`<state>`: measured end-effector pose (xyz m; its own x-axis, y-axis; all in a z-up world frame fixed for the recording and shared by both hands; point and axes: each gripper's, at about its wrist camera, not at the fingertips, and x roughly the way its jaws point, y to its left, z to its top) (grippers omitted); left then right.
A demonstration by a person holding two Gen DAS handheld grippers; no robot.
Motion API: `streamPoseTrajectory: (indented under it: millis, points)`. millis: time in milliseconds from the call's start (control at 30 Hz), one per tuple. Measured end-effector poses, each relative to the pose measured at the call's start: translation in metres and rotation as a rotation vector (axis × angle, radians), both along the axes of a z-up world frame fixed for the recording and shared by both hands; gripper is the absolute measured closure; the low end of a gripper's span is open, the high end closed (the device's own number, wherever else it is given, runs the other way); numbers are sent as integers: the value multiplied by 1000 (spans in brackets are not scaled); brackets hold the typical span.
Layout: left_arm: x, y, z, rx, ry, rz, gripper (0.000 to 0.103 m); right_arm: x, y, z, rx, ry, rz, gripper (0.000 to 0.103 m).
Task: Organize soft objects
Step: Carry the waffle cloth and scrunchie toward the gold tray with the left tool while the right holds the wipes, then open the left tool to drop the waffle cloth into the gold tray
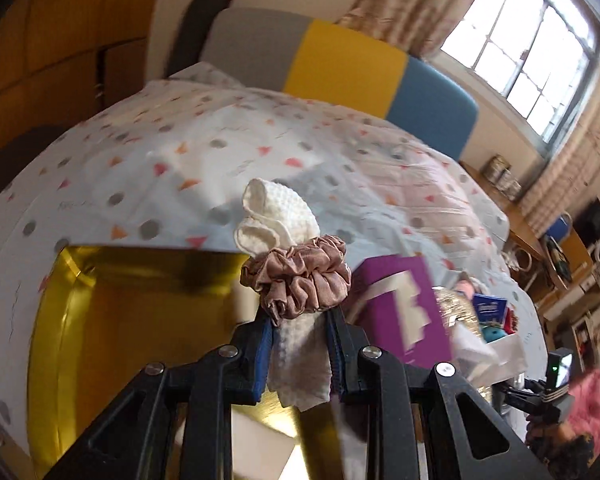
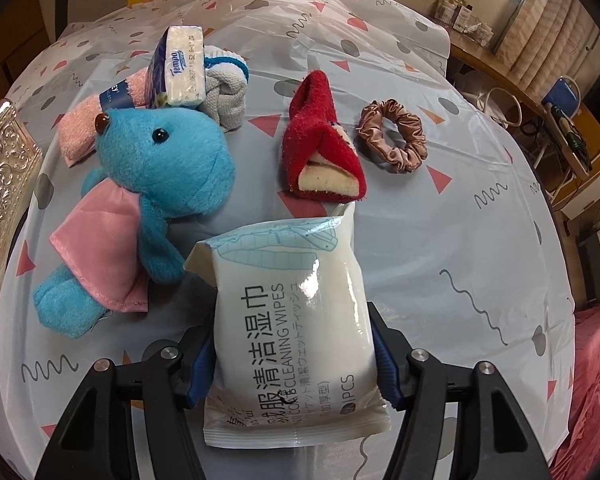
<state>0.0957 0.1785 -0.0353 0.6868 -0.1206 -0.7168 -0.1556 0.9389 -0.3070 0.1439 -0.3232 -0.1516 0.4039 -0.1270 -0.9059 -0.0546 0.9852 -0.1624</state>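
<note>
My left gripper is shut on a white waffle cloth with a pink satin scrunchie bunched around it, held above a gold box. My right gripper is shut on a white pack of cleaning wipes, held above the table. Beyond it on the table lie a blue plush toy, a red cloth, a second pink scrunchie, a tissue pack, a pink towel and a grey-white knotted cloth.
The table wears a white cloth with coloured shapes. A purple box stands right of my left gripper. A silver embossed box sits at the table's left edge in the right wrist view. A colourful chair back stands behind.
</note>
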Motion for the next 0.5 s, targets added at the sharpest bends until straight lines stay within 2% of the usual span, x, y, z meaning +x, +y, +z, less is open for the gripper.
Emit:
streamPoseTrajectory:
  millis: [167,367,400,433,500]
  points:
    - [-25,29,-29,-73,59,67,78,-2,2,1,-3,-2,3,39]
    - [-34,26,-60,-129,123,60,75,-8,4,3,-6,-5,6,39]
    - [-30,24,-62,-141,132,51,70,-9,5,3,-10,-6,6,39]
    - [-28,22,-66,-151,141,36,60,-8,5,4,-13,-7,7,39]
    - [-29,19,-68,-157,142,44,51,-8,5,4,-14,-9,7,39]
